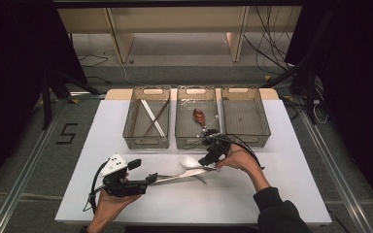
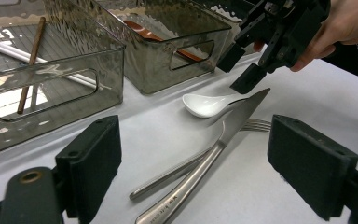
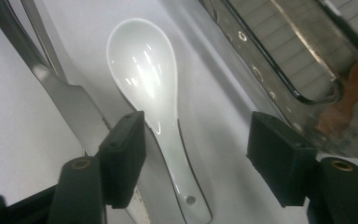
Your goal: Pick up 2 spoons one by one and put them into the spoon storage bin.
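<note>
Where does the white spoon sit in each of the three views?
High view: white spoon lies at the table's centre, just left of the right claw.
Left gripper view: upper centre, beyond the knife.
Right gripper view: centre, handle between the open jaws.
Shared landmark: the knife blade beside it.

My grippers are black with blocky pads and brass-coloured screws; my right sleeve is dark.

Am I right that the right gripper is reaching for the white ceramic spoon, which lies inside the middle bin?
Not quite: the white ceramic spoon lies on the table in front of the middle bin, beside the knife, as the high view shows. The right gripper does reach for it, jaws open astride its handle.
</note>
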Motion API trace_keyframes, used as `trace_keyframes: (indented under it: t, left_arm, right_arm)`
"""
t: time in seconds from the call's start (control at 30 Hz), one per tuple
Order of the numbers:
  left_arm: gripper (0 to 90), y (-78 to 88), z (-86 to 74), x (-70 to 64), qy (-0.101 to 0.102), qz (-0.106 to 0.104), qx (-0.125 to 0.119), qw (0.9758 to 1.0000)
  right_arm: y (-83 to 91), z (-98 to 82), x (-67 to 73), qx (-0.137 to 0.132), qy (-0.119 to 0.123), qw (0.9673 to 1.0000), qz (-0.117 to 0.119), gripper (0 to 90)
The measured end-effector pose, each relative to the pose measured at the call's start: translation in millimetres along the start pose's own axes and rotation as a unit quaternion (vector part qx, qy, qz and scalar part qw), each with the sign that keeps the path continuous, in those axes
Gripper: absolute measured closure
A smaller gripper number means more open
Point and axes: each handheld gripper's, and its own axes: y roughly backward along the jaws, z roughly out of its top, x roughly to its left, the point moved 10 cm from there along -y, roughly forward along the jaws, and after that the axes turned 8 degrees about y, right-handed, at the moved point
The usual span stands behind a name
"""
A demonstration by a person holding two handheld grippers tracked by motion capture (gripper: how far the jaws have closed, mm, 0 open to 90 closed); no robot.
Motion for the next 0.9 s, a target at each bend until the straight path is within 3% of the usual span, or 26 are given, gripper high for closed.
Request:
trace_keyframes:
  t: [0.5,0.9]
  left_arm:
    - [17.2,-0.1,0.2,0.0,-0.001,0.001,-0.001,1.0]
    - [17.2,0.1,0.5,0.0,0.001,0.002,-0.002,1.0]
  right_arm:
    - [-11.4,-9.5,4.8,0.043,0.011,0.9987,0.026,57.5]
    - [-15.2,-11.7,11.5,0.057,0.029,0.9969,0.045,68.4]
